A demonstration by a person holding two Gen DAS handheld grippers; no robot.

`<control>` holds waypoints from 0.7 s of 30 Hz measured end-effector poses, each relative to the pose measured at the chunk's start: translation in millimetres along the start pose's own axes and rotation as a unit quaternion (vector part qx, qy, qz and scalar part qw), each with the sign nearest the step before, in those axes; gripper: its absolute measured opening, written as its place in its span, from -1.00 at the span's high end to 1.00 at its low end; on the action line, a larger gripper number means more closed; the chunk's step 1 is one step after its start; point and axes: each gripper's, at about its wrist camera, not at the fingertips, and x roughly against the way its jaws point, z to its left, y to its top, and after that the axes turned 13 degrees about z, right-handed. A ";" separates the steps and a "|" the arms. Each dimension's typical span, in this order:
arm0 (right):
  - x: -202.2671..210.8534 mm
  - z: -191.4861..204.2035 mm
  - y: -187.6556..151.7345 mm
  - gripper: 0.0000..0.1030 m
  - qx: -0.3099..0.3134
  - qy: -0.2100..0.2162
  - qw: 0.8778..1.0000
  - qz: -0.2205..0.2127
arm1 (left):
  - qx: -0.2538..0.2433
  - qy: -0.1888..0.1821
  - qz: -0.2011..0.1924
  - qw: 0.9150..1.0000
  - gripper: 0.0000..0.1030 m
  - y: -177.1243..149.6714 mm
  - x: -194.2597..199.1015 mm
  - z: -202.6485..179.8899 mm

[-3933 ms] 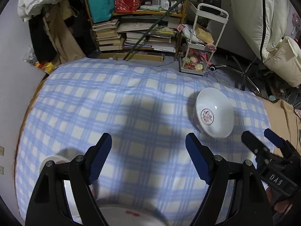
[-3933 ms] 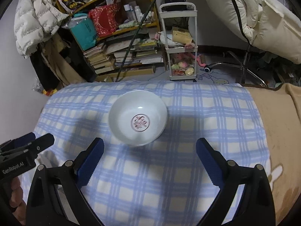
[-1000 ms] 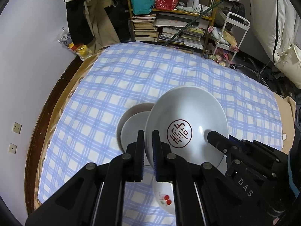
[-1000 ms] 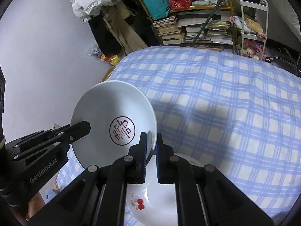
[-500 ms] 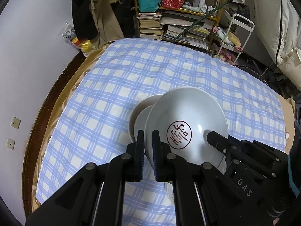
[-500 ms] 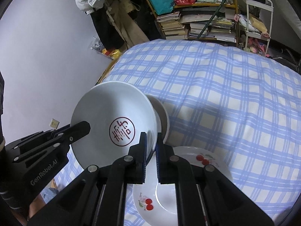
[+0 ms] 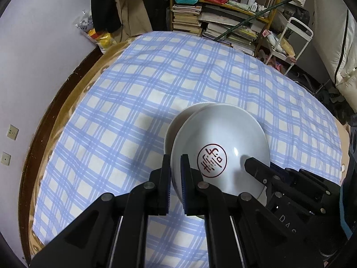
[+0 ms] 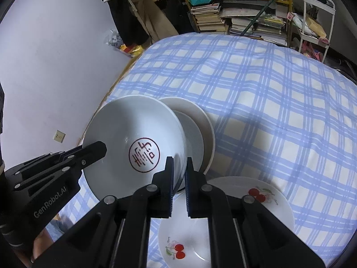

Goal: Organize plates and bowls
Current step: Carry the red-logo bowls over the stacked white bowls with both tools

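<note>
A white bowl with a red seal mark (image 7: 223, 143) (image 8: 133, 138) hangs tilted above the checked cloth, pinched at opposite rims. My left gripper (image 7: 175, 172) is shut on its near rim in the left wrist view. My right gripper (image 8: 179, 174) is shut on the other rim. Just behind and below it lies a plain white plate (image 8: 200, 122) (image 7: 178, 122), partly hidden by the bowl. A white plate with cherries (image 8: 263, 198) lies under the right gripper near the cloth's front edge.
The blue checked cloth (image 7: 156, 89) covers a round brown-rimmed table (image 7: 55, 102) beside a pale wall (image 8: 44, 55). Beyond the far edge stand a book-laden shelf (image 7: 223, 20), hanging clothes (image 7: 107, 4) and a white trolley (image 7: 287, 44).
Both grippers, shut on the bowl, have carried it lower and closer over the plain plate. The cherry plate has come further into the right wrist view.
</note>
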 end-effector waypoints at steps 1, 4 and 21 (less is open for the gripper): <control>-2.5 -0.4 0.9 0.80 -0.001 -0.002 1.000 0.000 | 0.001 -0.001 0.000 1.000 0.86 0.9 -2.6 0.5; -9.4 -1.5 2.9 0.80 -0.004 -0.008 1.000 0.002 | -0.002 -0.005 -0.011 1.000 0.85 1.5 -9.0 0.4; -20.7 -2.7 5.0 0.80 -0.007 -0.031 0.999 -0.016 | 0.001 0.026 0.001 1.000 0.85 5.0 -41.0 -4.2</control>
